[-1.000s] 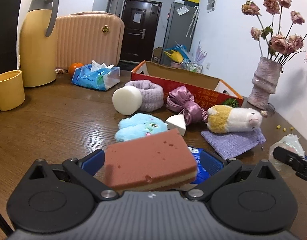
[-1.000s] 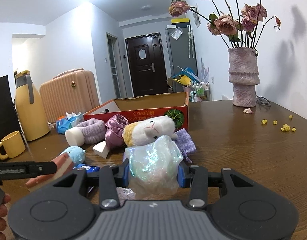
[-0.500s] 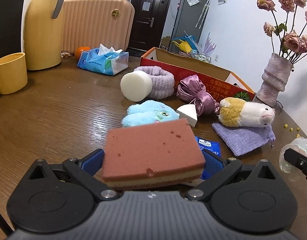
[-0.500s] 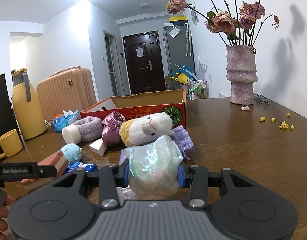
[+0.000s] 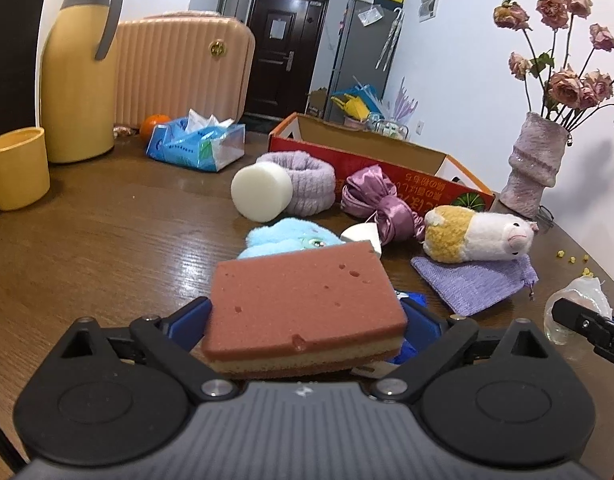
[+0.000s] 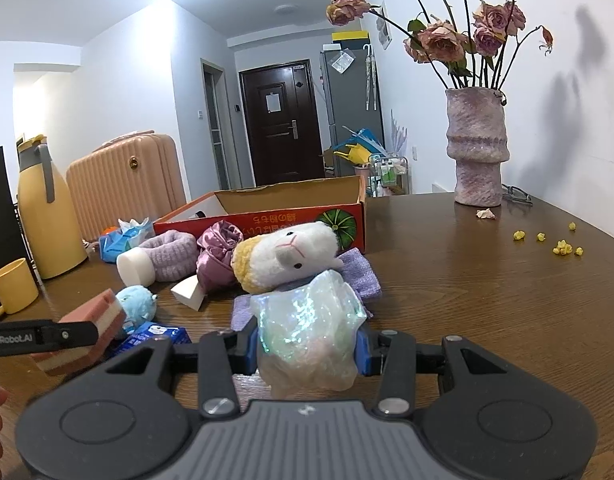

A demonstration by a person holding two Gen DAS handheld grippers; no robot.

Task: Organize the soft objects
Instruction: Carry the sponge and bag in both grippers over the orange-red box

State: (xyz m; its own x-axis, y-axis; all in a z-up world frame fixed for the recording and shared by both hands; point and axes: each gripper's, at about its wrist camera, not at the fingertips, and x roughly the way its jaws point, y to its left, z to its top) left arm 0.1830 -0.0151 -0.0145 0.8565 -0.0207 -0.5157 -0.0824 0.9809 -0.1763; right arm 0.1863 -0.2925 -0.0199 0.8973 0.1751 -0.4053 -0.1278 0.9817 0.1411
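Both-handed, the left gripper (image 5: 307, 320) clamps the pink sponge (image 5: 303, 300) and the right gripper (image 6: 307, 350) pinches the iridescent bag (image 6: 307, 328), each raised on the near side of the red cardboard box (image 6: 267, 216), past the plush sheep (image 6: 287, 256) lying against it.

On the worktop (image 5: 107, 248), a box (image 5: 387, 160) is set at the far side. A plush animal (image 5: 479, 236) is laid on a knitted pouch (image 5: 475, 284) near the box; a vase (image 5: 535, 168) is placed far right, a jug (image 5: 79, 80) and mug (image 5: 17, 168) far left.
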